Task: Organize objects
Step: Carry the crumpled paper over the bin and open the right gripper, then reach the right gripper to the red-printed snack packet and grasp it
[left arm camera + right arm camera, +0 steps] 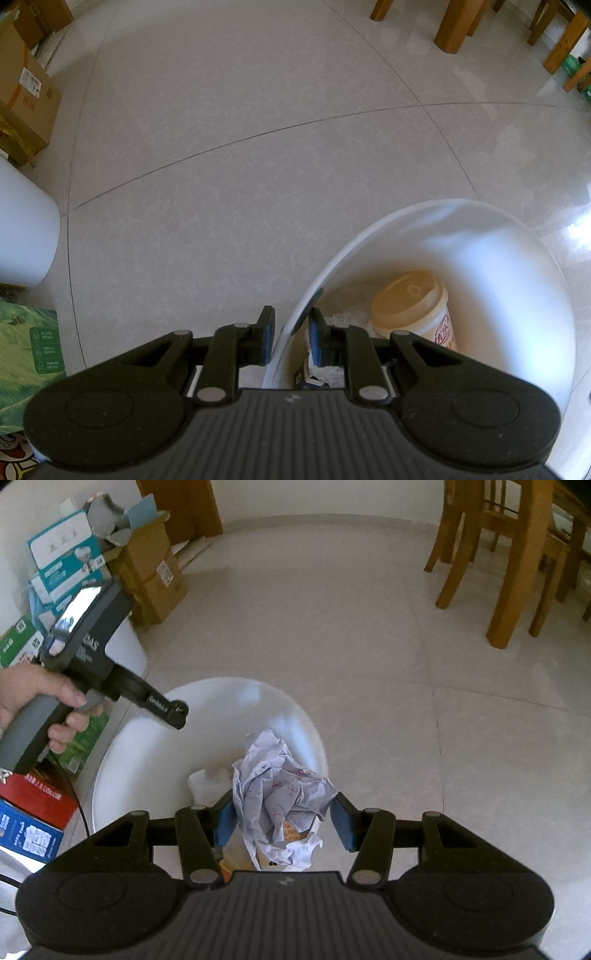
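A white bin (369,236) stands on the tiled floor. My left gripper (291,332) is shut on its near rim, one pad inside and one outside. Inside lie a beige lidded cup (410,306) and some white scraps (343,317). In the right wrist view my right gripper (284,821) hangs over the bin (147,760), shut on a crumpled paper ball (280,786) with red scribbles. The blue pads press on both of its sides. A hand (33,698) grips the grey handle (29,734) of the left tool at the bin's left edge.
Cardboard boxes (151,568) and printed cartons (62,557) pile up at the left. A red and blue box (33,812) and a green pack (26,354) lie beside the bin. Wooden chair legs (513,572) stand at the far right. A white container (22,229) is at the left.
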`<state>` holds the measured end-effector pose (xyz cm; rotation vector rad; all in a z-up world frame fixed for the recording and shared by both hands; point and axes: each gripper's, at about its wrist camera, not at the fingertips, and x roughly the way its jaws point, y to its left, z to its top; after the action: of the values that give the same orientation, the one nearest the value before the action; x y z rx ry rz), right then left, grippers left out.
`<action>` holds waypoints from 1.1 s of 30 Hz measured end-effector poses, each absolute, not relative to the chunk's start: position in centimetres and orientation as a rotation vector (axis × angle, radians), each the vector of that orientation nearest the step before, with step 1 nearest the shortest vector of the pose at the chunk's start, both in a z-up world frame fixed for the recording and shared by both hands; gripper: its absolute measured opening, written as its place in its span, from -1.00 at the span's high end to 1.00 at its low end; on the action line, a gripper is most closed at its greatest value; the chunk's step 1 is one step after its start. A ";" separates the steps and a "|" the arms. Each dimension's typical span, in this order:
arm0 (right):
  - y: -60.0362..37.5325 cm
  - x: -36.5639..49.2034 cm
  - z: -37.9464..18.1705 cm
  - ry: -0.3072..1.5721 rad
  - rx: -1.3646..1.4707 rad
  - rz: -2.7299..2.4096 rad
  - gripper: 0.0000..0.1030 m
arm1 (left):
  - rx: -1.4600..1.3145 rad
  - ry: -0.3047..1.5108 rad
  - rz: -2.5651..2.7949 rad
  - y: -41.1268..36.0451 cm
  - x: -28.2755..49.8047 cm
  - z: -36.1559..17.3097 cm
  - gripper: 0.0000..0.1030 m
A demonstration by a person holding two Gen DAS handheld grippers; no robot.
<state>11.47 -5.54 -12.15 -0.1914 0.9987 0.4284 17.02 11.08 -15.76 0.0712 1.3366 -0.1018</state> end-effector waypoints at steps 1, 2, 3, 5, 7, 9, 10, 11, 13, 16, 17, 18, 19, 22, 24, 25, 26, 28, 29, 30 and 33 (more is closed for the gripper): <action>-5.2 11.6 -12.4 1.007 -0.195 0.439 -0.13 | 0.070 1.337 -0.103 11.1 17.0 -15.8 0.65; -5.1 11.3 -12.4 1.010 -0.193 0.449 -0.14 | 0.066 1.338 -0.103 11.1 17.0 -15.8 0.65; -4.8 11.3 -12.5 1.010 -0.195 0.458 -0.15 | 0.065 1.338 -0.103 11.2 17.0 -15.8 0.65; -3.7 11.0 -12.6 1.010 -0.205 0.479 -0.31 | 0.065 1.339 -0.100 11.2 17.0 -15.8 0.65; -3.3 10.7 -12.5 1.012 -0.213 0.491 -0.36 | 0.073 1.339 -0.100 11.1 17.0 -15.8 0.64; -3.2 10.4 -12.6 1.012 -0.209 0.513 -0.44 | 0.071 1.340 -0.100 11.1 17.0 -15.8 0.64; -3.2 10.4 -12.6 1.013 -0.206 0.513 -0.51 | 0.070 1.341 -0.100 11.1 17.0 -15.8 0.64; -3.2 10.5 -12.6 1.014 -0.206 0.511 -0.51 | 0.068 1.342 -0.099 11.1 17.0 -15.8 0.64; -3.3 10.4 -12.7 1.019 -0.205 0.518 -0.51 | 0.065 1.347 -0.097 11.1 17.1 -16.0 0.64; -3.3 10.4 -12.6 1.016 -0.209 0.510 -0.52 | 0.074 1.368 -0.087 11.1 17.1 -16.5 0.69; -3.4 10.4 -12.5 1.010 -0.211 0.502 -0.52 | 0.070 1.365 -0.086 11.2 17.1 -16.6 0.70; -3.5 10.4 -12.5 1.003 -0.209 0.496 -0.52 | 0.063 1.365 -0.089 11.3 17.1 -16.6 0.70; -3.7 10.5 -12.4 0.997 -0.202 0.488 -0.54 | 0.055 1.368 -0.090 11.5 17.2 -16.6 0.71; -4.7 10.8 -12.6 0.996 -0.159 0.446 -0.54 | 0.042 1.371 -0.091 11.7 17.3 -16.6 0.71; -5.3 10.9 -12.8 1.005 -0.139 0.422 -0.54 | 0.043 1.371 -0.088 11.8 17.3 -16.6 0.71; -5.5 10.9 -12.9 1.007 -0.133 0.417 -0.54 | 0.042 1.371 -0.091 11.9 17.3 -16.6 0.71; -5.7 10.9 -13.0 1.007 -0.131 0.412 -0.54 | 0.039 1.372 -0.090 12.0 17.3 -16.6 0.71; -5.9 10.9 -13.0 1.001 -0.131 0.399 -0.54 | 0.034 1.373 -0.090 12.3 17.3 -16.6 0.72; -6.1 10.9 -13.0 0.995 -0.128 0.395 -0.54 | 0.037 1.372 -0.091 12.2 17.3 -16.5 0.72; -6.3 10.8 -13.0 0.991 -0.123 0.389 -0.54 | 0.039 1.371 -0.092 12.2 17.2 -16.6 0.72; -7.4 10.9 -13.1 0.980 -0.098 0.348 -0.54 | 0.033 1.371 -0.092 12.2 17.2 -16.6 0.72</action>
<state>10.92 -7.43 -13.05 -0.0982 0.9801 0.3477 17.19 12.18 -16.58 0.0333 1.3711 -0.0916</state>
